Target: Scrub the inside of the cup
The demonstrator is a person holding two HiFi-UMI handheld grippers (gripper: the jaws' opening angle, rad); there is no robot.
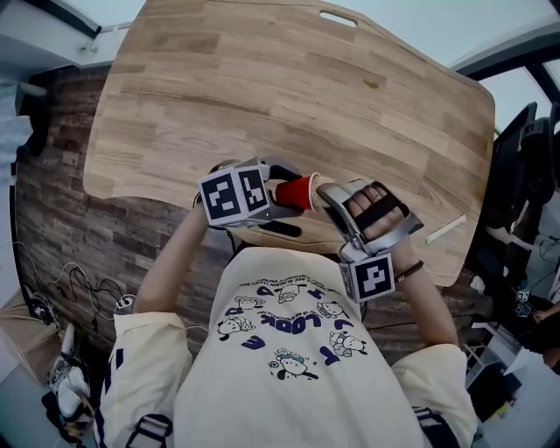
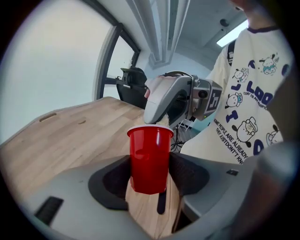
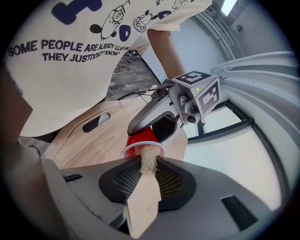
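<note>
A red plastic cup (image 2: 149, 159) sits between the pads of my left gripper (image 2: 150, 172), which is shut on its sides and holds it clear of the table. In the head view the cup (image 1: 297, 192) lies sideways between the two grippers, close to my chest. My right gripper (image 3: 146, 176) is shut on the flat wooden handle of a brush (image 3: 142, 199). The brush's pale fibre bristles (image 3: 149, 158) reach into the cup's mouth (image 3: 140, 143). In the head view the left gripper (image 1: 278, 199) points right and the right gripper (image 1: 337, 199) points left, towards each other.
The wooden table (image 1: 289, 96) spreads out beyond my hands, with a slot cut-out (image 1: 338, 17) at its far edge. A white stick (image 1: 446, 229) lies by its right edge. Dark chairs (image 1: 525, 166) stand to the right, cables (image 1: 52, 289) lie on the floor to the left.
</note>
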